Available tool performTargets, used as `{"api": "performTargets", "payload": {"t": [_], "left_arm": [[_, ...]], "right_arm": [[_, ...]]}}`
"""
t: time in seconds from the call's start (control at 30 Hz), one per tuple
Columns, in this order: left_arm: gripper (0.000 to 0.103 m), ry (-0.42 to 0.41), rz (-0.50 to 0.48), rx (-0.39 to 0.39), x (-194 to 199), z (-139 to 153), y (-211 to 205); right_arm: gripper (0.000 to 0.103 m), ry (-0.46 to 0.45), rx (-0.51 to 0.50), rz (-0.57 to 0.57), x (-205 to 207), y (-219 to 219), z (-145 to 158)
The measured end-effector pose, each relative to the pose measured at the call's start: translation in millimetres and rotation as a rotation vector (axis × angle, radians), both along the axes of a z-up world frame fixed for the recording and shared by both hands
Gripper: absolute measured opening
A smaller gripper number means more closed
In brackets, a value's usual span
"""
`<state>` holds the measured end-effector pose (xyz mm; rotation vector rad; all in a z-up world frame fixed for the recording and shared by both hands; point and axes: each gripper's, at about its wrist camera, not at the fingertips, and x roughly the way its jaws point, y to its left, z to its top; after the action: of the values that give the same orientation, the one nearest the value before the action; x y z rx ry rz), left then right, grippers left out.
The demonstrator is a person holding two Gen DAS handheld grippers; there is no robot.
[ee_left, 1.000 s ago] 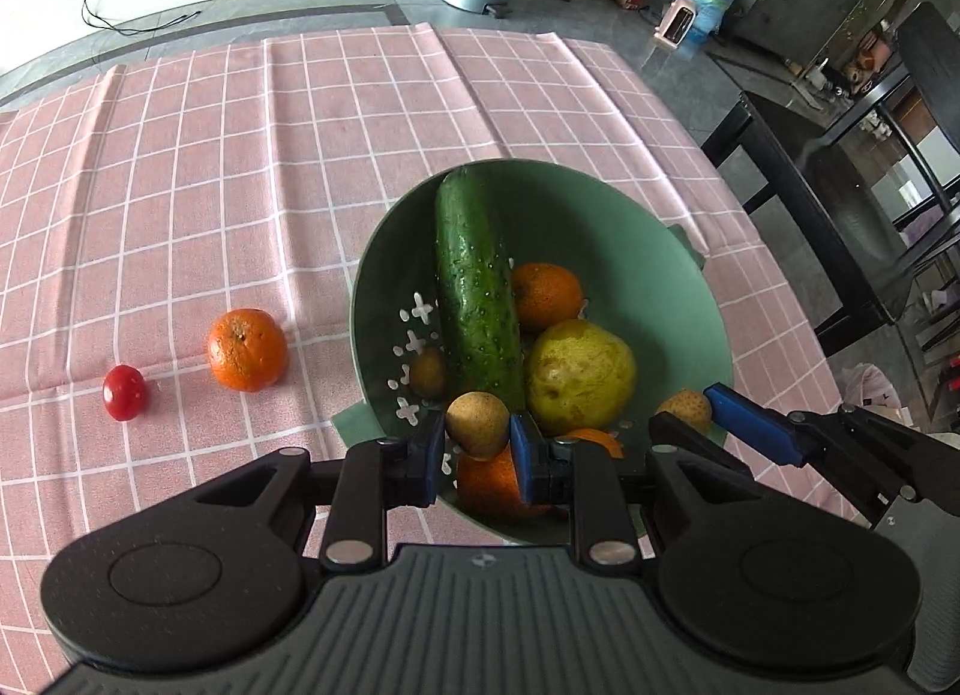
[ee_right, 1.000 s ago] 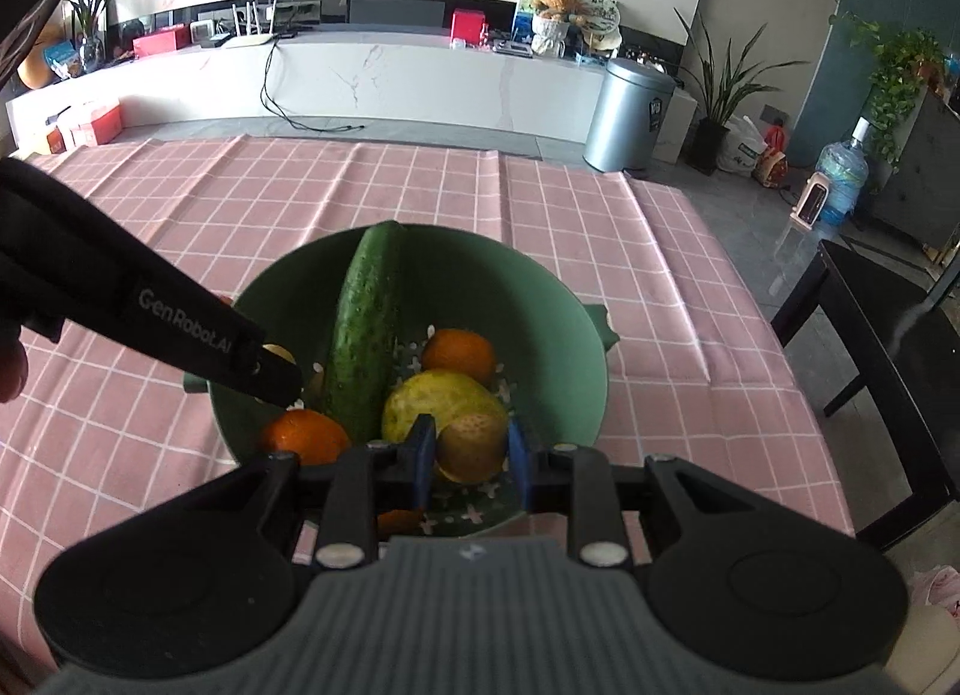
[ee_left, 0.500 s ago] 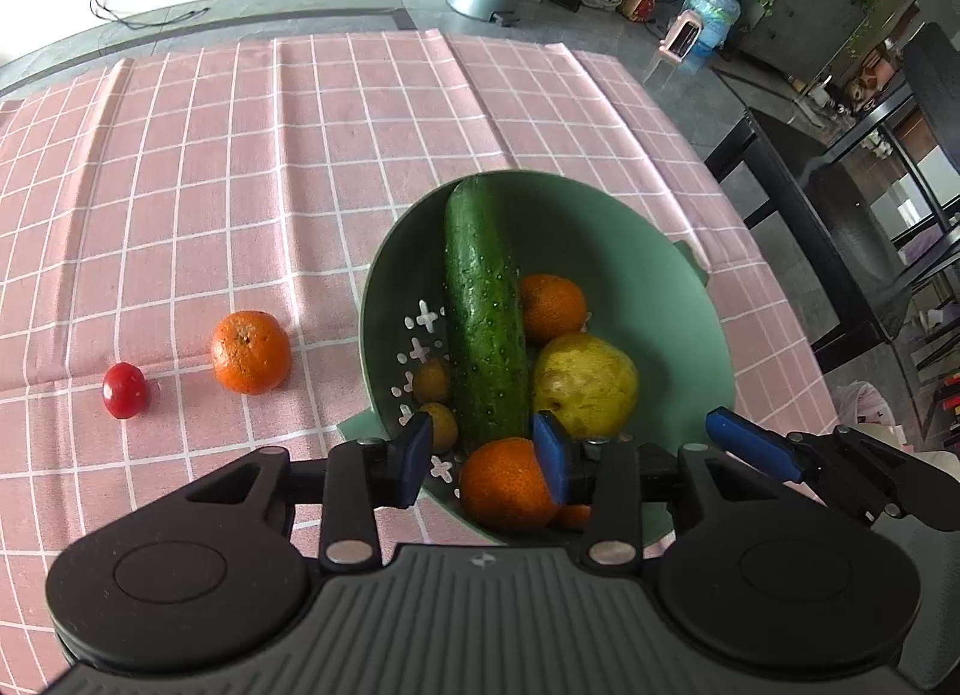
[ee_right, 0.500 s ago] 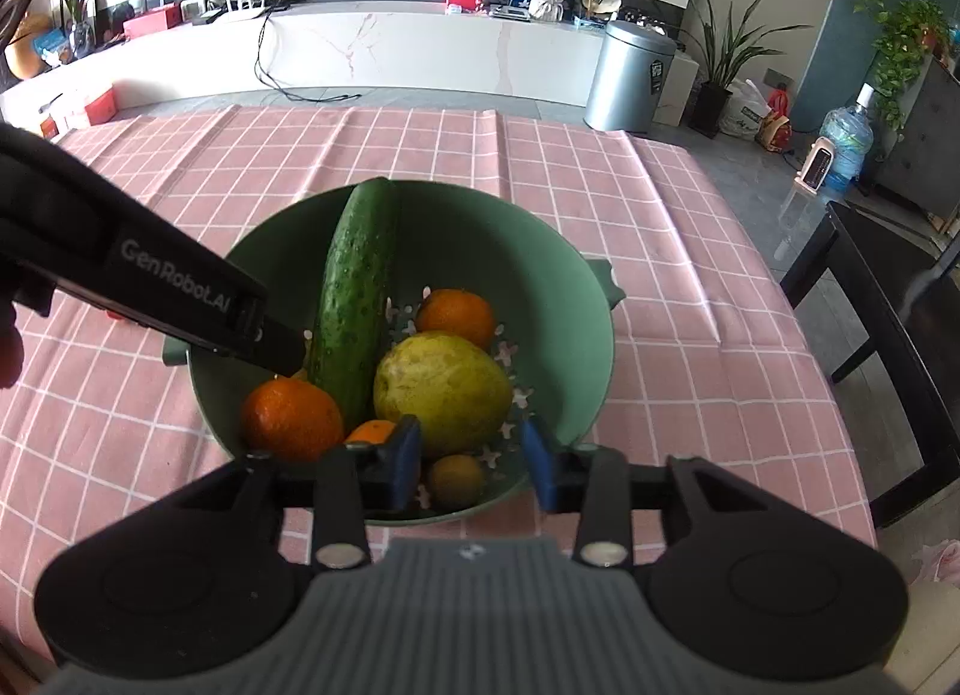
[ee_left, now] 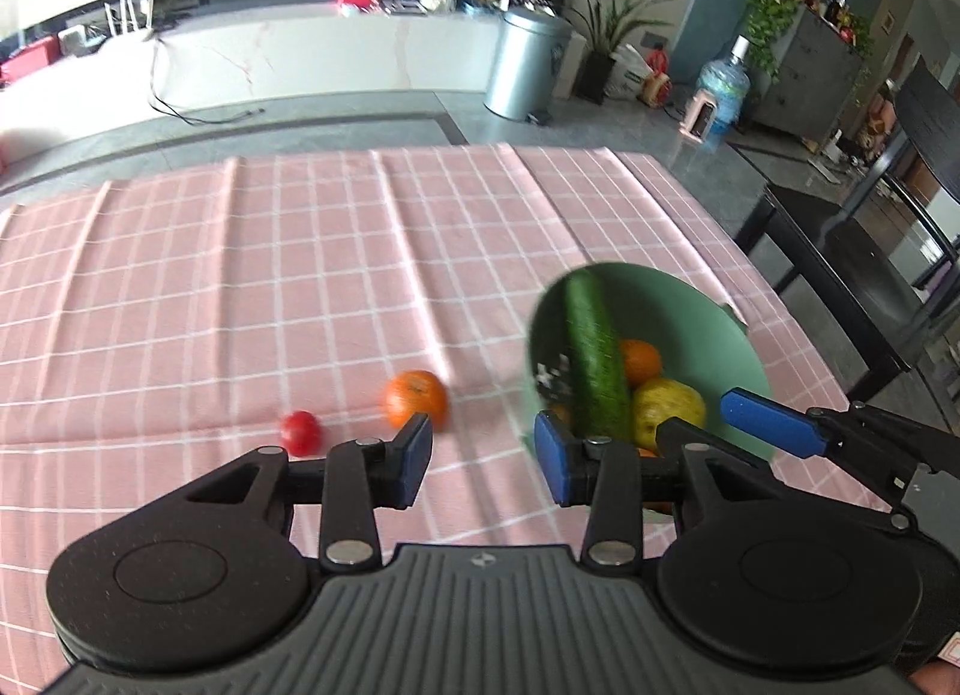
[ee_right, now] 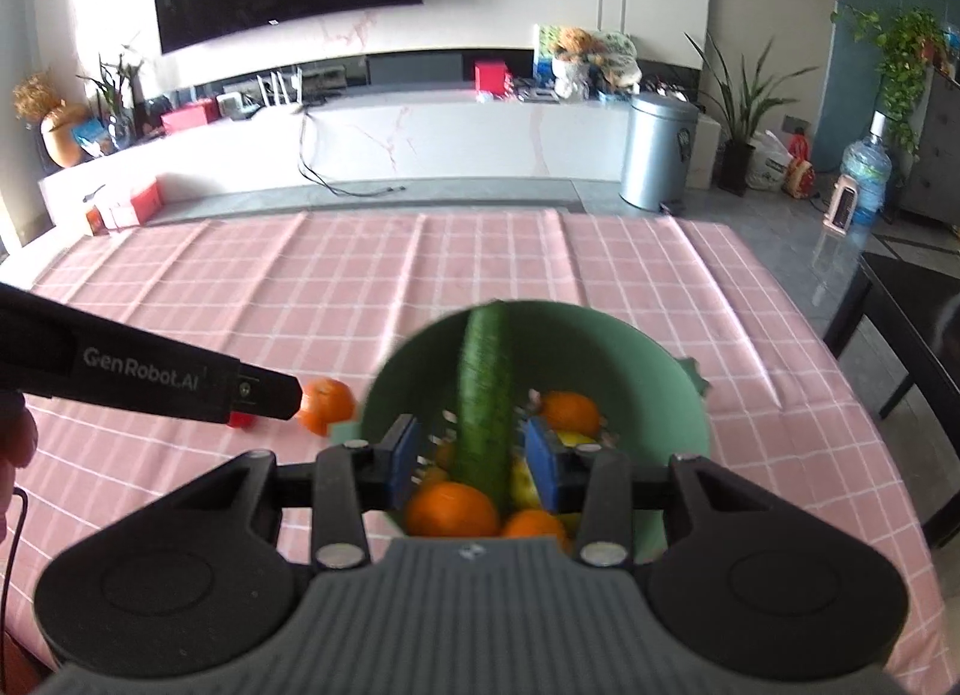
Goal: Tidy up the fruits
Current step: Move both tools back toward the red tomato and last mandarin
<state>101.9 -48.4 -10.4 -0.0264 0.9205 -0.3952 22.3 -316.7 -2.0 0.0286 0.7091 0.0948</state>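
A green colander bowl [ee_left: 690, 311] [ee_right: 660, 377] on the pink checked cloth holds a cucumber [ee_left: 591, 353] [ee_right: 486, 389], oranges [ee_right: 453, 509], a yellow-green fruit [ee_left: 669, 410] and small brown fruits. A loose orange [ee_left: 416, 398] [ee_right: 327, 404] and a cherry tomato [ee_left: 301, 433] lie on the cloth left of the bowl. My left gripper [ee_left: 483, 464] is open and empty above the cloth between the loose orange and the bowl. My right gripper [ee_right: 473, 461] is open and empty above the bowl's near side, its jaws either side of the cucumber in view.
The pink checked tablecloth [ee_left: 240, 287] covers the table. A dark chair [ee_left: 840, 275] stands past the table's right edge. A metal bin [ee_right: 657, 155] and a low white cabinet [ee_right: 420, 137] are beyond the far edge.
Both grippers released small brown fruits into the bowl, opened wide and pulled back and up. The left gripper swung left toward the loose orange.
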Motion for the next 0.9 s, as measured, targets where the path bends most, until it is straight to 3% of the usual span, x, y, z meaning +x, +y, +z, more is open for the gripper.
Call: {"api": "performTargets", "payload": {"t": [0.17, 0.37, 0.9], "left_arm": [[0.045, -0.032, 0.064, -0.003, 1, 1, 34], [0.039, -0.009, 0.112, 0.0, 10, -12, 61], [0.035, 0.116, 0.099, -0.015, 52, -77, 78]], "right_arm": [[0.037, -0.041, 0.012, 0.062, 3, 34, 3], [0.037, -0.046, -0.024, 0.133, 16, 73, -5], [0.036, 0.027, -0.303, 0.288, 68, 114, -70]]}}
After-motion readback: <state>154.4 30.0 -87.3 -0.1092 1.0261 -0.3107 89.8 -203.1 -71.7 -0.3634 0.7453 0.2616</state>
